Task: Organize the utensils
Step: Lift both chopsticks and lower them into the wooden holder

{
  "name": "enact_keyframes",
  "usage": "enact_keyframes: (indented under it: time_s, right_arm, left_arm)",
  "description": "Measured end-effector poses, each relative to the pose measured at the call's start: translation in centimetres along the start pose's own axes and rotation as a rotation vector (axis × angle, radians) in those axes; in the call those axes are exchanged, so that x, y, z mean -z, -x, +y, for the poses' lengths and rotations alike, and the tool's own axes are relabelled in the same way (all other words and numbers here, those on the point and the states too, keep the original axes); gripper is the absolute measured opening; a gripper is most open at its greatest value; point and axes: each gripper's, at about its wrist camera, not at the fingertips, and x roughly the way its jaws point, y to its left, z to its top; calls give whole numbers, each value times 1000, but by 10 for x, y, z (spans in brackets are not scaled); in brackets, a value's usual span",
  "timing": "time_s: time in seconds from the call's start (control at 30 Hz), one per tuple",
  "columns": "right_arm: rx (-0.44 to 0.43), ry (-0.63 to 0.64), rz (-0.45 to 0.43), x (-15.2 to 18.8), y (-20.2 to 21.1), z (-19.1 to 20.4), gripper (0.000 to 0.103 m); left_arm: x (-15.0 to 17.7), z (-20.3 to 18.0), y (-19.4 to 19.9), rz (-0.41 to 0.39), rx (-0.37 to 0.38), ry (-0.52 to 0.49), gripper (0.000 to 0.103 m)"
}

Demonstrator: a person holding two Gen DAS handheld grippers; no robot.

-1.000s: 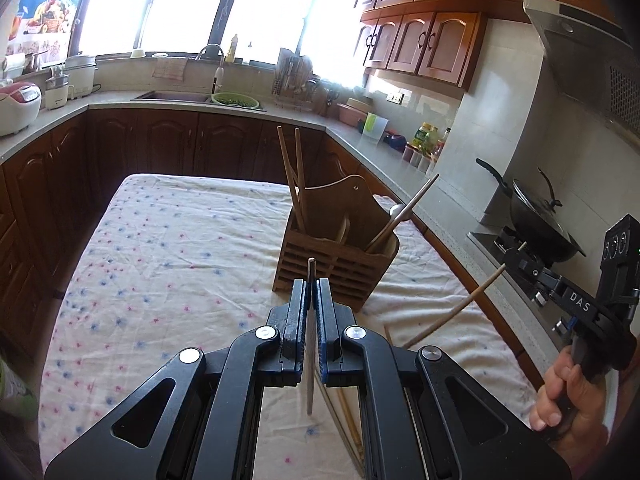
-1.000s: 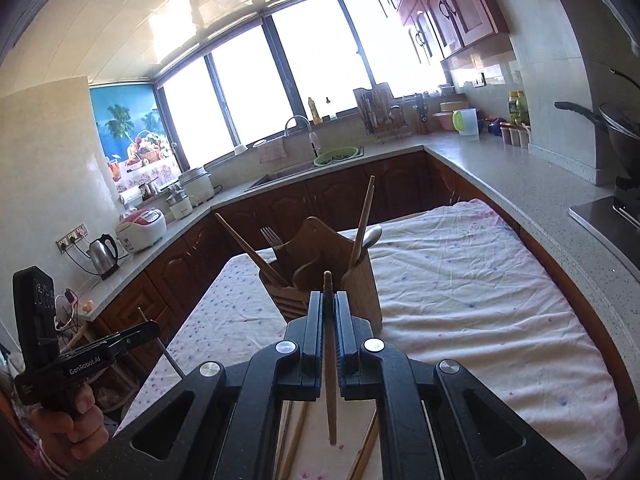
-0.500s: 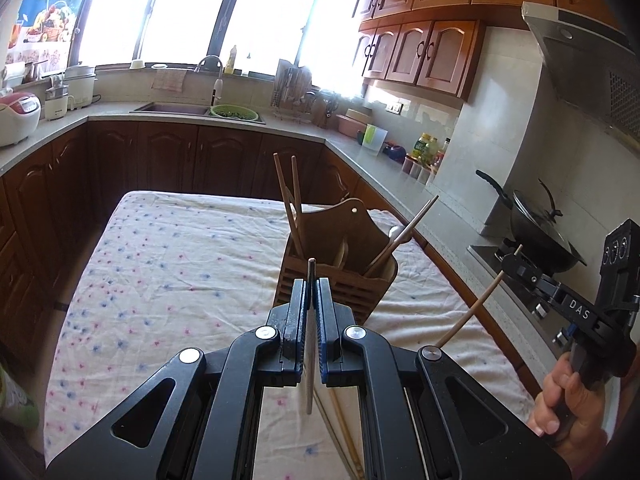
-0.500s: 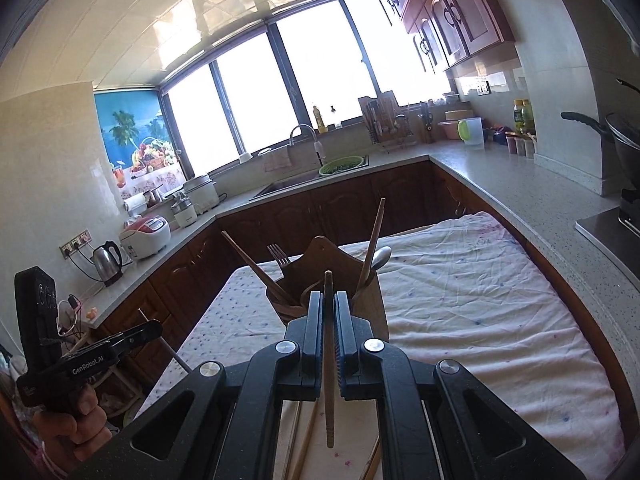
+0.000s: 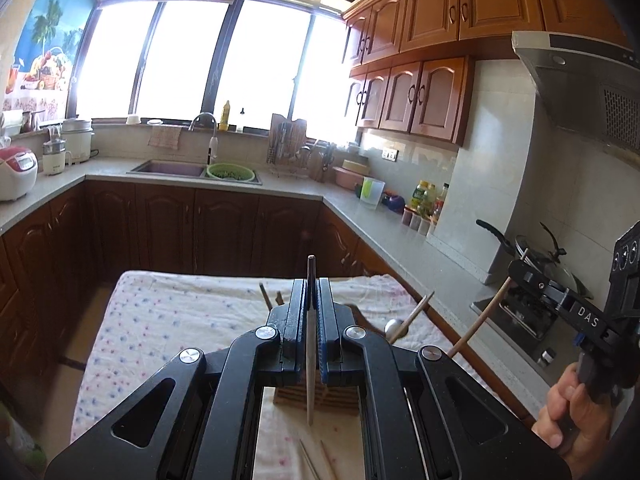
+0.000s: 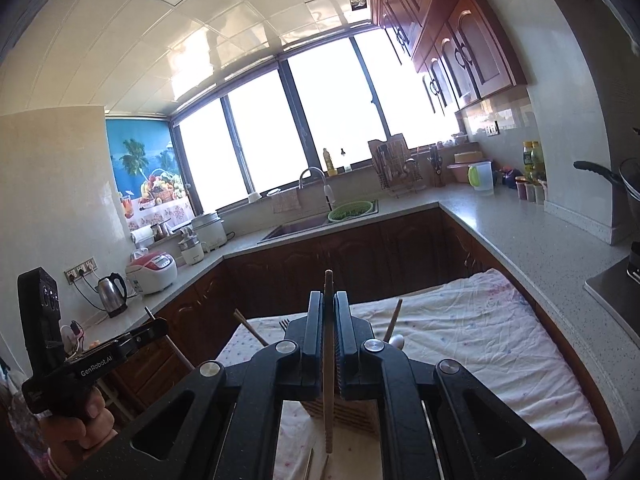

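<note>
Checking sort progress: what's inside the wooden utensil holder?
Wooden utensil holder: chopsticks, a fork and a spoon poke out. The right gripper hides its compartments.

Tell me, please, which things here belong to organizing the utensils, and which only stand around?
For the job:
- left claw, chopstick
- right claw, chopstick
- wooden holder
- loose chopsticks

Just around:
- rice cooker
- kettle
- green colander

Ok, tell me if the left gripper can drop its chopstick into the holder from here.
Probably yes: the left gripper holds the chopstick upright just above the holder, nothing between.
</note>
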Motion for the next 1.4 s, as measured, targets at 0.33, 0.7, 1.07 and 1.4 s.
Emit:
enact_keyframes:
  time_s: [0.33, 0.7, 1.07, 1.4]
  right_arm:
    - [44, -22, -80, -37, -43, -14, 5]
    - [74, -38, 24, 14, -78, -36, 5]
    - [81, -68, 136, 52, -100, -46, 5]
    - [90, -68, 148, 49, -101, -43, 6]
  left_arm:
    - [-28, -5, -60, -65, -26, 29, 4]
    - [35, 5, -109, 84, -48, 51, 4]
    - [58, 16, -118, 133, -63, 51, 5]
    - [57, 17, -118, 151, -60, 66, 6]
